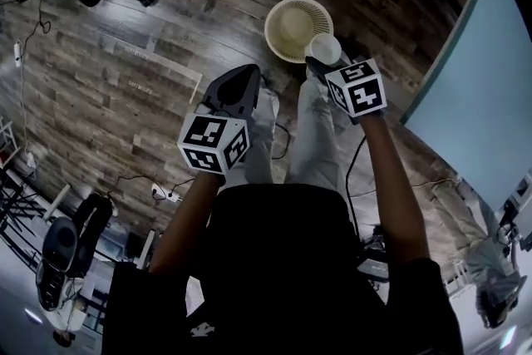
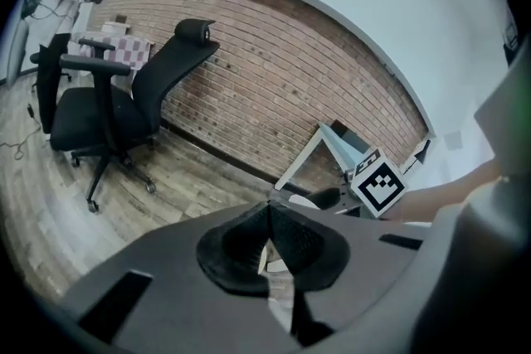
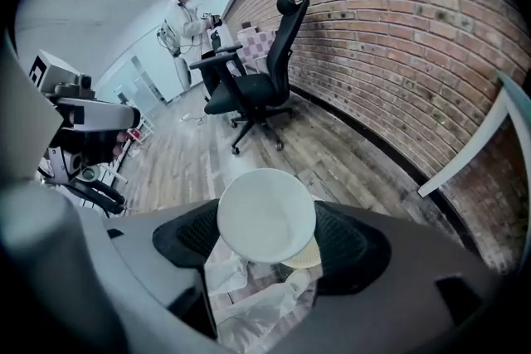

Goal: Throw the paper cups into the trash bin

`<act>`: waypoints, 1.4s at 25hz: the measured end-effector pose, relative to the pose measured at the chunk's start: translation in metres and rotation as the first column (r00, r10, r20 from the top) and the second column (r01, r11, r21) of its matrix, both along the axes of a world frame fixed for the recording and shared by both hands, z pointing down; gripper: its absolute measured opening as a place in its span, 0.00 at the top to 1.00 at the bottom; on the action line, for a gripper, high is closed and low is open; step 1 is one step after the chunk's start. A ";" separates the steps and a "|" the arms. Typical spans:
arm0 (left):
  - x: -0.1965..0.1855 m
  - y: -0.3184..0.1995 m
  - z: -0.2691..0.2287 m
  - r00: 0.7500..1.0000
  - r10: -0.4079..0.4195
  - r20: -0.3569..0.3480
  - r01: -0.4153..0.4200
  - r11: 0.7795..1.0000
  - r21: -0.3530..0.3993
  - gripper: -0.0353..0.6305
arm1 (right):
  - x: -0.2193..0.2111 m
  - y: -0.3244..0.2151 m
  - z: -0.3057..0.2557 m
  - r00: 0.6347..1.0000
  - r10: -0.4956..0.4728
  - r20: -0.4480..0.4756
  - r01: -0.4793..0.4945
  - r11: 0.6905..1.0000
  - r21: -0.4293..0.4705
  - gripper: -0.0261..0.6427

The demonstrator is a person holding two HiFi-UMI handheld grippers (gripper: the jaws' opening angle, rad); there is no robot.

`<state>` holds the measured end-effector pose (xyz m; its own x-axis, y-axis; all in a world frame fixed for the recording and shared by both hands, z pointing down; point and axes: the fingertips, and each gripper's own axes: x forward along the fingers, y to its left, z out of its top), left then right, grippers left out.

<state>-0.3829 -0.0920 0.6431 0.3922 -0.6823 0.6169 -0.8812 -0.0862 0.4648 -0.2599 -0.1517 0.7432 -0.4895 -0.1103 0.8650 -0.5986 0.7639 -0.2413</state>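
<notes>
My right gripper is shut on a white paper cup, which hangs just beside the rim of the cream, slatted trash bin on the wooden floor. In the right gripper view the cup sits mouth-up between the two black jaws of that gripper, and a sliver of the bin peeks out under it. My left gripper is lower left of the bin, its jaws shut together with nothing in them; in its own view the left gripper shows the jaws meeting.
A light blue table stands at the right, its white leg near the brick wall. A black office chair and a standing person are farther off. Cables lie on the floor. Pale crumpled material lies below the cup.
</notes>
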 end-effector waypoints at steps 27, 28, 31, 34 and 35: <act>-0.035 0.008 0.176 0.999 0.045 -0.011 -0.046 0.992 -0.115 0.94 | -0.004 0.021 0.228 0.989 0.139 -0.054 -0.143 0.986 -0.083 0.43; -0.035 0.007 0.181 0.999 0.049 -0.010 -0.050 0.992 -0.119 0.94 | -0.004 0.022 0.236 0.989 0.131 -0.062 -0.136 0.987 -0.084 0.42; -0.039 0.002 0.198 0.998 0.061 -0.002 -0.061 0.991 -0.123 0.94 | -0.003 0.024 0.263 0.989 0.113 -0.096 -0.121 0.989 -0.085 0.42; -0.044 -0.010 0.210 0.998 0.069 0.013 -0.067 0.992 -0.109 0.94 | -0.003 0.015 0.289 0.986 0.117 -0.118 -0.126 0.990 -0.071 0.43; -0.045 -0.012 0.213 0.997 0.070 0.014 -0.068 0.992 -0.109 0.94 | -0.003 0.013 0.295 0.985 0.118 -0.124 -0.127 0.989 -0.070 0.42</act>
<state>-0.4279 -0.1041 0.8561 0.4242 -0.5827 0.6932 -0.8832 -0.0969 0.4589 -0.2631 -0.1388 1.0385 -0.3693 -0.0933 0.9246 -0.7143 0.6650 -0.2182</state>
